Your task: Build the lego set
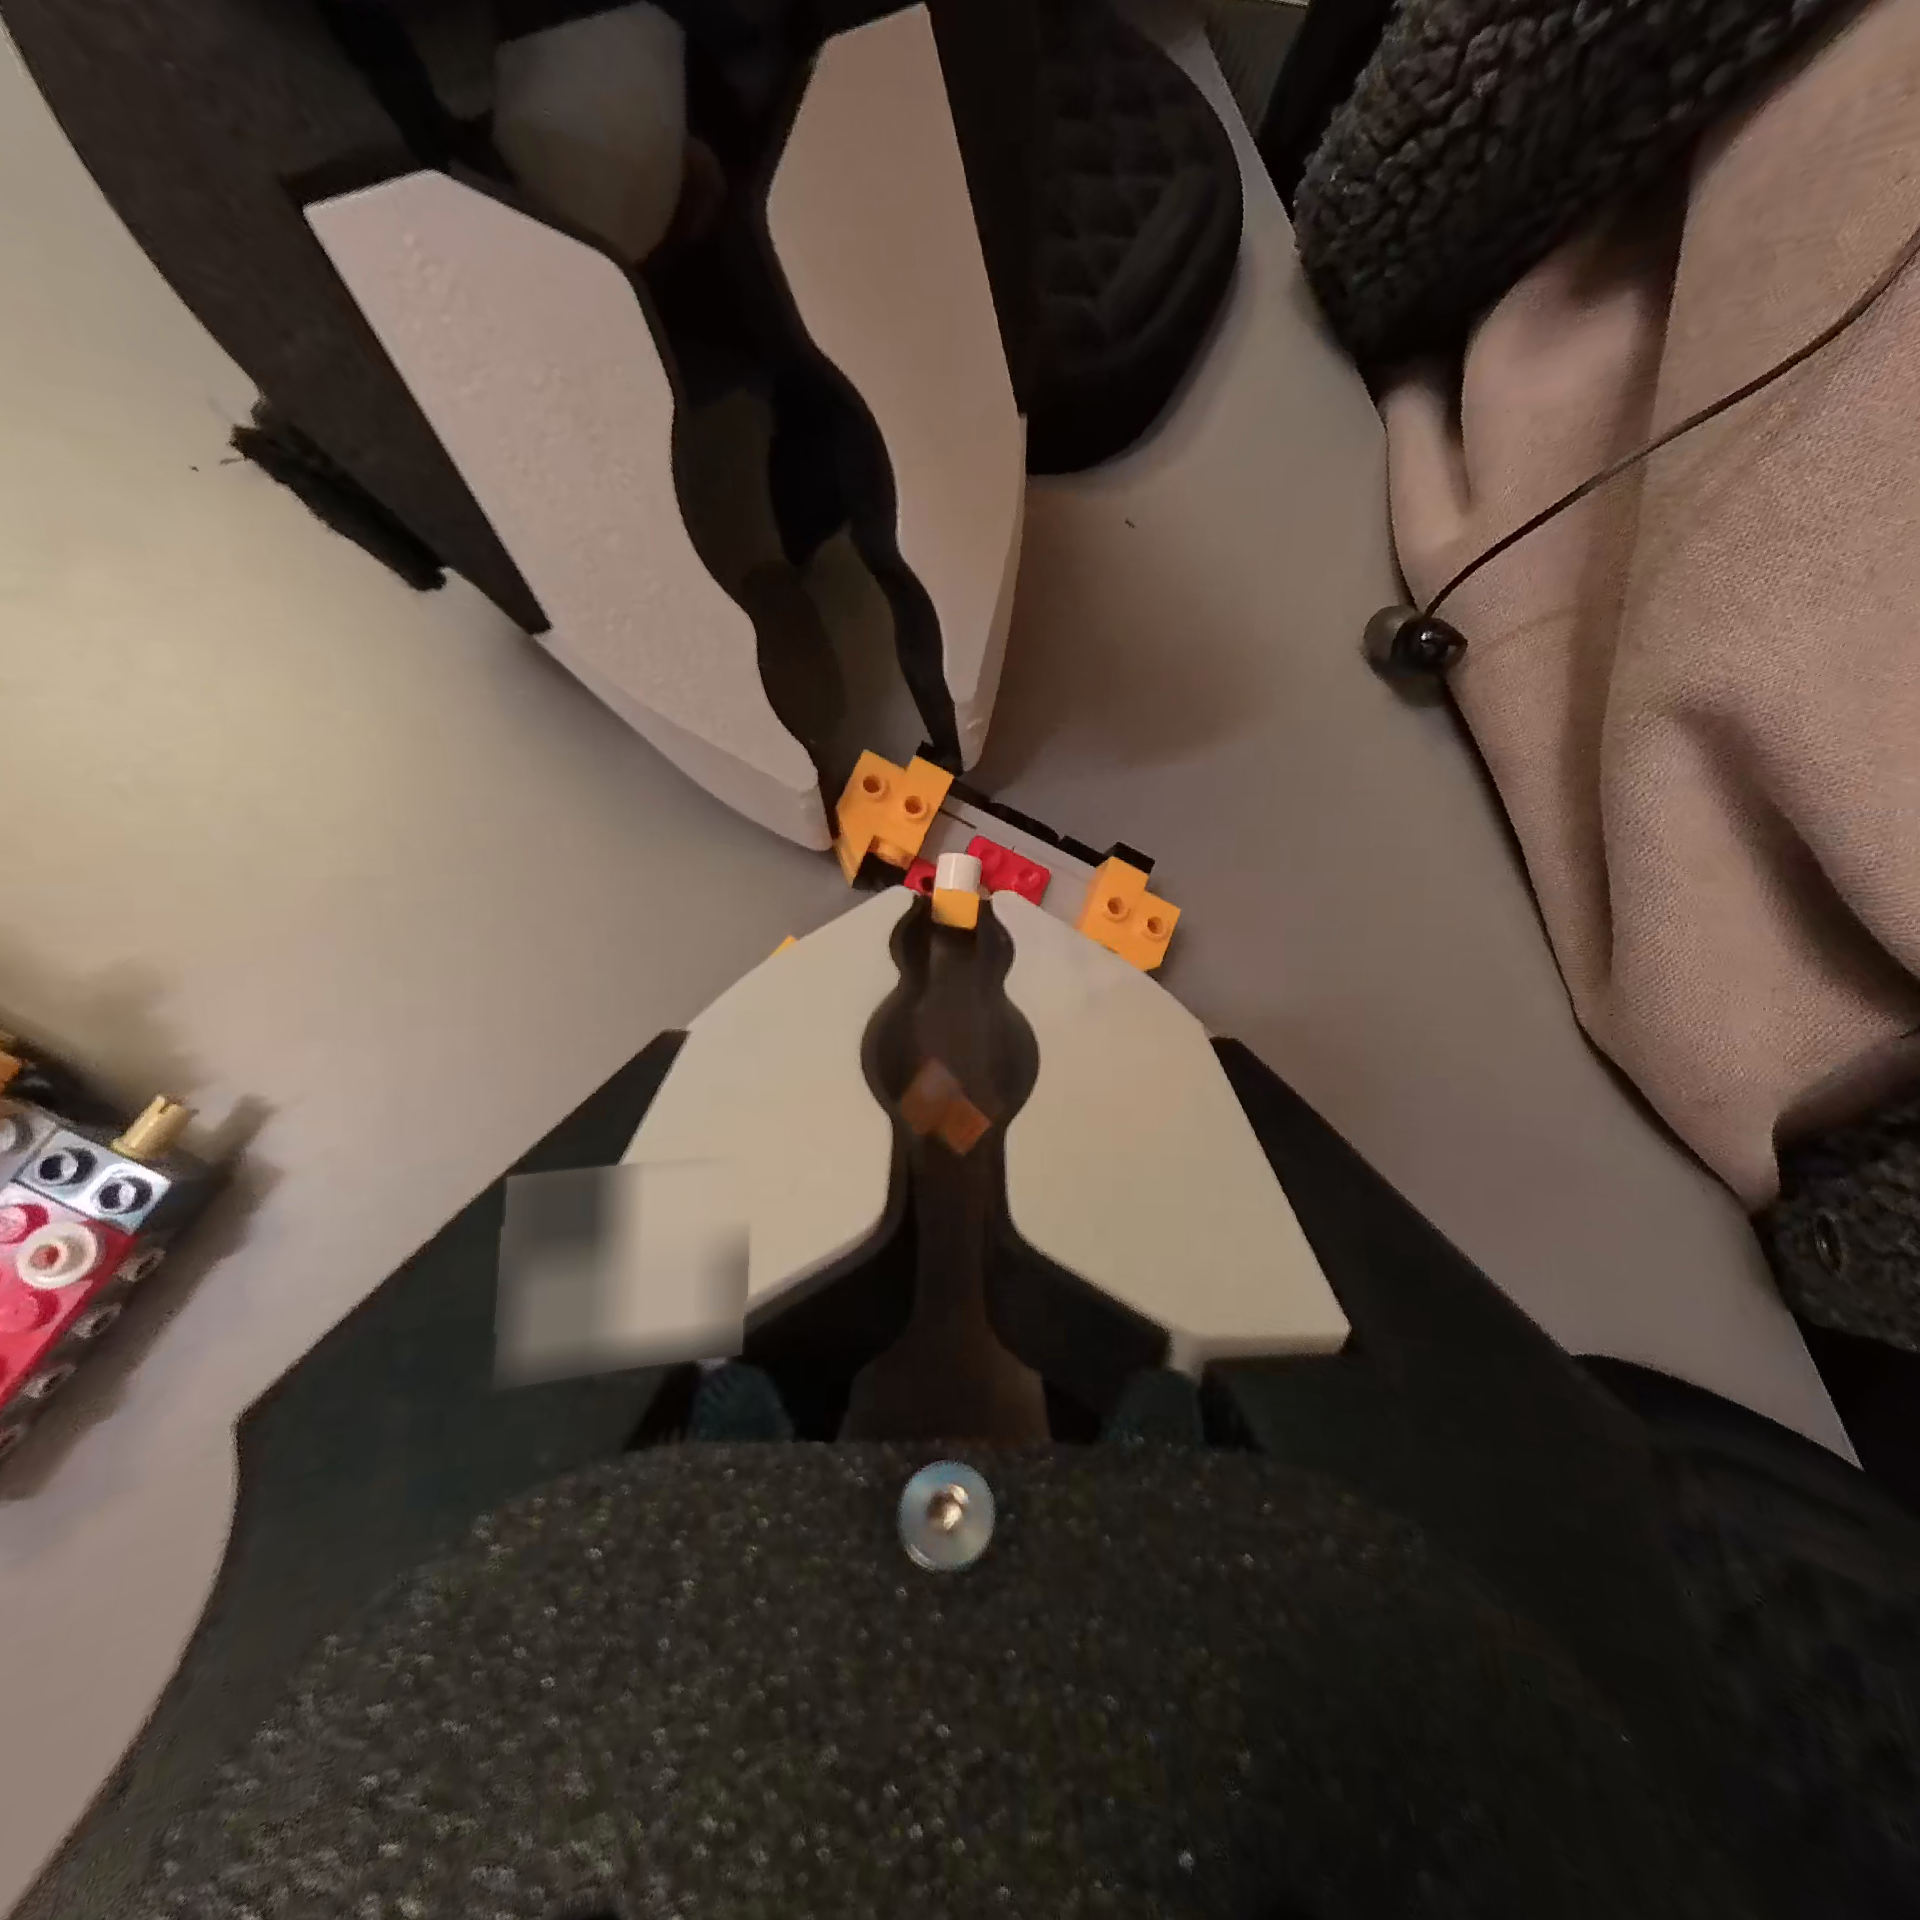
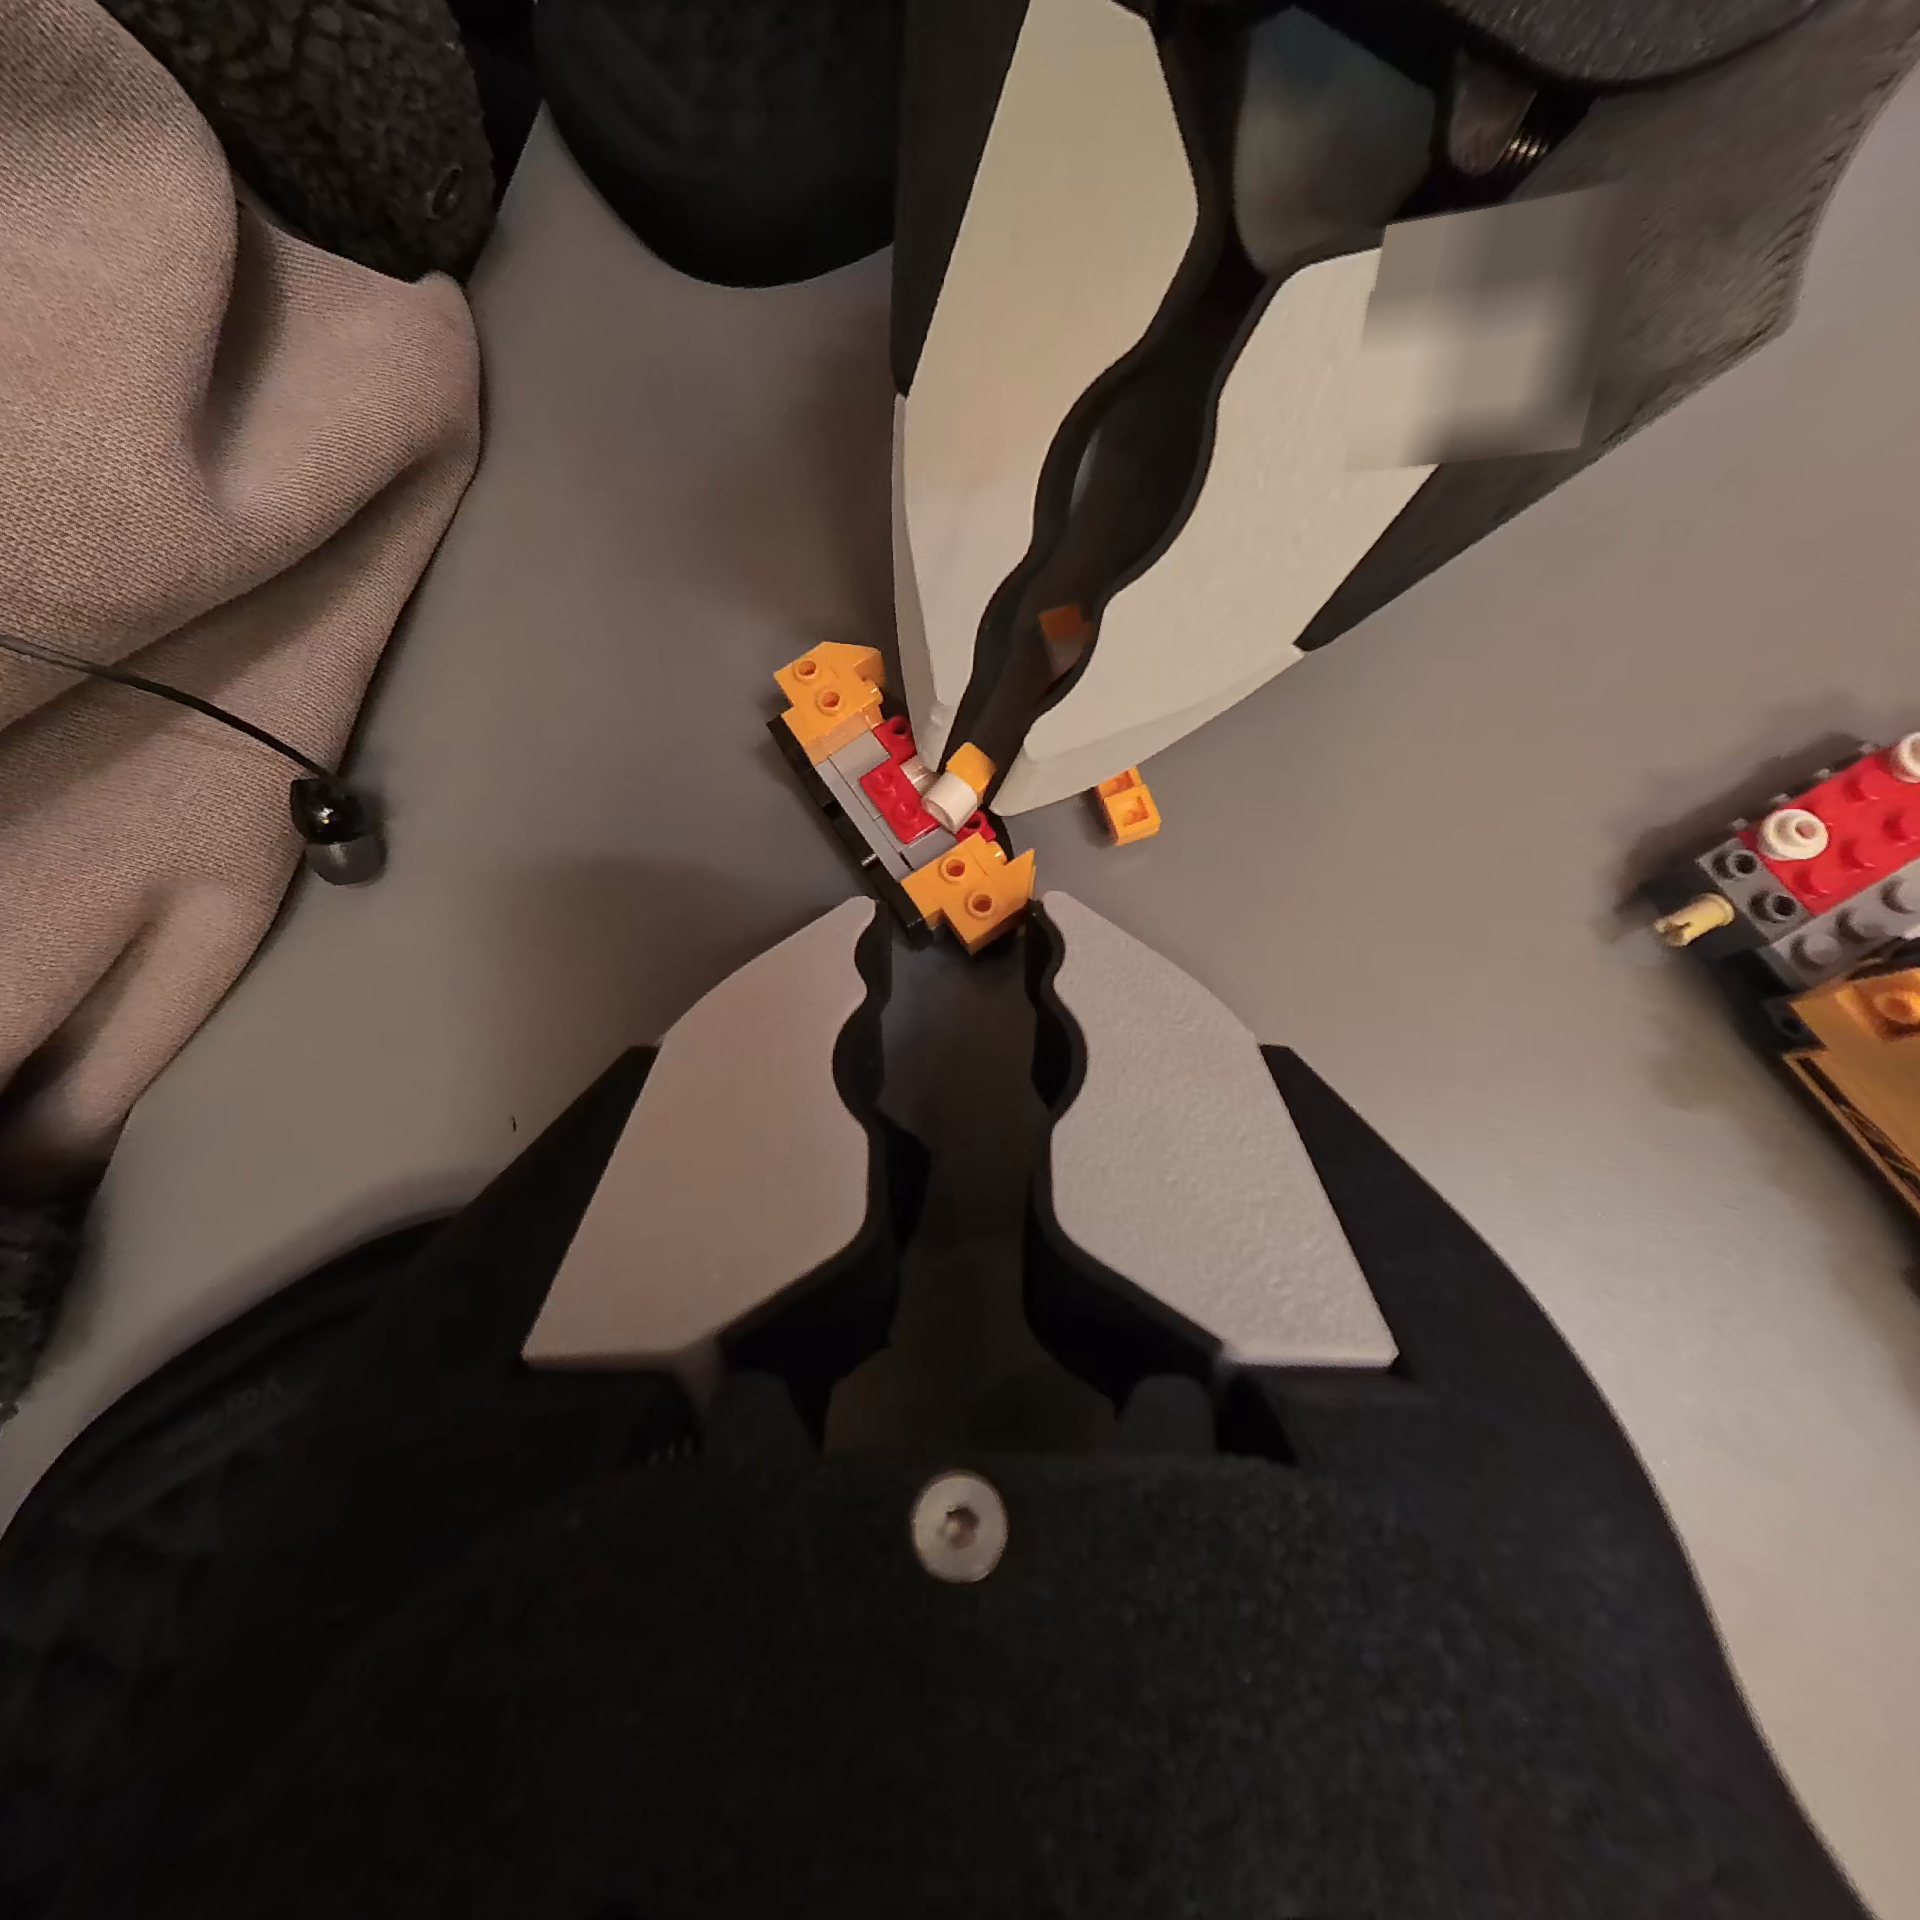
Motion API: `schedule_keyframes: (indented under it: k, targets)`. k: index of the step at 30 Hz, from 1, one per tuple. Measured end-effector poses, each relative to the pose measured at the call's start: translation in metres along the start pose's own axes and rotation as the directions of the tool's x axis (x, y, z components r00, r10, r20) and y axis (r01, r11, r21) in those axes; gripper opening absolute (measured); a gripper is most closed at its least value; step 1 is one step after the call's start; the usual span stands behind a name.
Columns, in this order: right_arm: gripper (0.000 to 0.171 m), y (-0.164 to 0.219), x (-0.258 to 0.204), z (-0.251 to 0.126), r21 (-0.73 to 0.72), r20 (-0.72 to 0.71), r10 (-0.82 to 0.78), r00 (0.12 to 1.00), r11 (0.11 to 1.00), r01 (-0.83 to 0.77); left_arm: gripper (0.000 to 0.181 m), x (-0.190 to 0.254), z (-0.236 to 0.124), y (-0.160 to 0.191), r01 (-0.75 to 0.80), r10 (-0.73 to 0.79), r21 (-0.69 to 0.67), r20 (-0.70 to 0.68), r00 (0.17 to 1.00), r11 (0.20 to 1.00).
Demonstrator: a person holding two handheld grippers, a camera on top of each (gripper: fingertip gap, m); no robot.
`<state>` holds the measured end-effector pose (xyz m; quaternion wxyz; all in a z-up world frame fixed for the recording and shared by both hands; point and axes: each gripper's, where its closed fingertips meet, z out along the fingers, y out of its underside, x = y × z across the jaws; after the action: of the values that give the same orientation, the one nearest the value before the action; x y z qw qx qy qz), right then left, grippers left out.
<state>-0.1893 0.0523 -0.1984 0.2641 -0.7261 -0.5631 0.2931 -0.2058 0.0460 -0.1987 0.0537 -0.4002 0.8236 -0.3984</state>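
A small orange, red and grey brick assembly [image 2: 902, 800] is rested on the plain grey table [image 2: 644, 499]; it is clamped by the right hand-held gripper [image 2: 961, 914], while a white-and-orange stud piece [image 1: 956, 888] is pinched by the left hand-held gripper [image 1: 948, 906].

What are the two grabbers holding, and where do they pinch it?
The left gripper pinches a small orange-and-white piece by its orange end. The right gripper clamps the little Lego build at one orange end.
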Motion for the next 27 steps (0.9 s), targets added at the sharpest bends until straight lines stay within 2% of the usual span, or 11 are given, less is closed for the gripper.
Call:
schedule_keyframes:
  k: [17, 22, 27]
  targets:
    - [0.028, 0.006, -0.004, -0.005, 0.012, -0.022, -0.002, 1.0, 1.0, 0.003, 0.014, -0.005, -0.005, -0.005, -0.003, 0.001, 0.052, 0.038, 0.999, 0.999]
    - [0.031, 0.001, -0.002, -0.009, 0.05, -0.032, 0.016, 0.999, 0.999, -0.014, 0.015, -0.011, -0.021, -0.016, 0.027, -0.044, 0.154, 0.107, 0.993, 0.988]
    - [0.032, -0.009, 0.012, -0.022, 0.168, -0.071, 0.083, 0.994, 0.983, -0.07, 0.018, -0.023, -0.036, -0.012, 0.069, -0.115, 0.206, 0.222, 0.968, 0.976]
